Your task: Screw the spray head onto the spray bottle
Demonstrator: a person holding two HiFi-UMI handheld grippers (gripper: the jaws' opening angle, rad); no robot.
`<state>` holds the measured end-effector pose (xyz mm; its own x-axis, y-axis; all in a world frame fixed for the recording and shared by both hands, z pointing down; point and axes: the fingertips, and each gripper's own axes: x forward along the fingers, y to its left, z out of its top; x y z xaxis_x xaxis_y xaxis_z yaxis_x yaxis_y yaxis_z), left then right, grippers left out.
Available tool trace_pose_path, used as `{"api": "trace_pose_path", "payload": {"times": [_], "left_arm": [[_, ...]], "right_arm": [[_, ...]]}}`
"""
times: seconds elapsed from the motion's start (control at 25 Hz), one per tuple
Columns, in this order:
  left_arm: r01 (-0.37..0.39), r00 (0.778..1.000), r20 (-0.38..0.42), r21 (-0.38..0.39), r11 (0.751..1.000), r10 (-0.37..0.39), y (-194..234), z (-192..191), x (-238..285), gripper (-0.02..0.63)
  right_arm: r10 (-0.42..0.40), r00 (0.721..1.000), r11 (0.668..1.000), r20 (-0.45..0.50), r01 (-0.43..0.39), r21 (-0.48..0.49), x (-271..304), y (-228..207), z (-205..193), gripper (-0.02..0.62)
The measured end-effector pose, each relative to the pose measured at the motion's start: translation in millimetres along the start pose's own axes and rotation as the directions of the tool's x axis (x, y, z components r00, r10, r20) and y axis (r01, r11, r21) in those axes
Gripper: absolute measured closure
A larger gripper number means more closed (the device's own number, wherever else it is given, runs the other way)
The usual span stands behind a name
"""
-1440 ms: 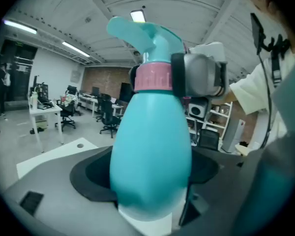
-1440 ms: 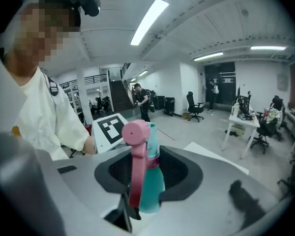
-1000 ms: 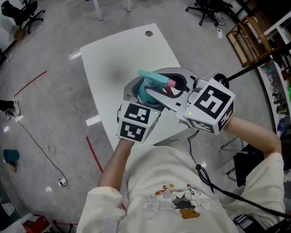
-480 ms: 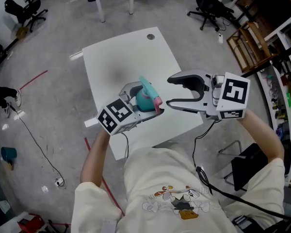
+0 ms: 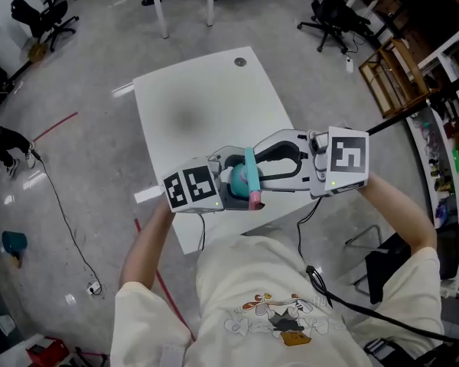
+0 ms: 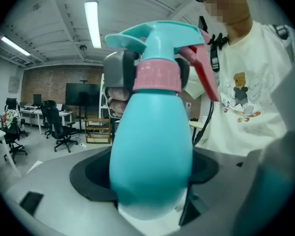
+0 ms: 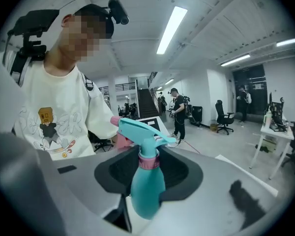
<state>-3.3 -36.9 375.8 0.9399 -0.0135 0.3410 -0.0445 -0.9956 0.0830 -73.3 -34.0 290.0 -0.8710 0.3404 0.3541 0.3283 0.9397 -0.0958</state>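
A teal spray bottle (image 5: 236,180) is held over the white table (image 5: 206,105), with my left gripper (image 5: 228,183) shut on its round body (image 6: 150,156). The teal spray head (image 6: 157,33) with its pink trigger (image 5: 254,199) sits on the bottle's neck over a pink collar (image 6: 157,75). My right gripper (image 5: 254,168) reaches in from the right, and its jaws are closing. Its dark fingers (image 6: 115,75) press on both sides of the collar. In the right gripper view the bottle (image 7: 147,186) stands between that gripper's jaws, head uppermost.
The table's near edge (image 5: 214,235) lies just under the grippers. Office chairs (image 5: 329,6) stand at the back and wooden shelving (image 5: 390,60) at the right. A red tape line (image 5: 50,128) and a cable (image 5: 61,220) lie on the floor. A person (image 7: 179,109) stands far off.
The right gripper let go, opened and drew off to the right, then came back and closed on the collar. The left gripper turned the bottle, so the trigger now points toward the person.
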Motion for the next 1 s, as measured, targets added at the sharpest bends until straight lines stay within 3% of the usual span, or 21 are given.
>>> {"api": "trace_pose_path", "payload": {"times": [0.24,0.32,0.4,0.52,0.64,0.72,0.8,0.92,1.0], "left_arm": [[-0.03,0.999,0.04,-0.097,0.995,0.034,15.1,2.0,2.3,0.201],[-0.098,0.995,0.013,-0.139,0.985,0.1,29.2,2.0,4.5,0.201],[-0.215,0.977,-0.029,-0.177,0.961,0.213,46.5,-1.4,3.0,0.201],[-0.427,0.904,-0.076,-0.225,0.876,0.421,74.3,-8.0,-6.2,0.201],[-0.611,0.789,-0.122,-0.258,0.749,0.602,98.4,-16.2,-16.6,0.201],[-0.678,0.726,-0.125,-0.29,0.675,0.676,110.1,-16.6,-18.4,0.201],[-0.722,0.678,-0.134,-0.309,0.619,0.723,117.9,-19.5,-21.1,0.201],[-0.758,0.634,-0.159,-0.32,0.568,0.756,121.2,-31.0,-26.4,0.201],[-0.759,0.634,-0.168,-0.32,0.567,0.755,120.4,-34.2,-25.1,0.201]], "right_arm": [[-0.052,0.998,0.998,0.03,0.051,0.021,-4.4,-16.3,-1.5,0.465],[-0.105,0.994,0.994,0.025,0.104,0.022,-13.1,-26.3,-4.9,0.465],[-0.179,0.984,0.983,0.023,0.178,0.035,-18.1,-37.6,-8.0,0.465],[-0.308,0.951,0.949,0.033,0.305,0.073,-20.3,-55.9,-10.9,0.465],[-0.423,0.905,0.904,0.043,0.418,0.087,-18.3,-71.0,-11.0,0.465],[-0.495,0.867,0.867,0.056,0.488,0.101,-20.8,-78.2,-11.8,0.465],[-0.573,0.818,0.817,0.057,0.564,0.118,-21.4,-84.4,-13.5,0.465],[-0.685,0.728,0.722,0.033,0.673,0.16,-15.7,-90.0,-20.5,0.465],[-0.72,0.693,0.685,0.023,0.706,0.178,-15.4,-89.6,-24.3,0.465]]}}
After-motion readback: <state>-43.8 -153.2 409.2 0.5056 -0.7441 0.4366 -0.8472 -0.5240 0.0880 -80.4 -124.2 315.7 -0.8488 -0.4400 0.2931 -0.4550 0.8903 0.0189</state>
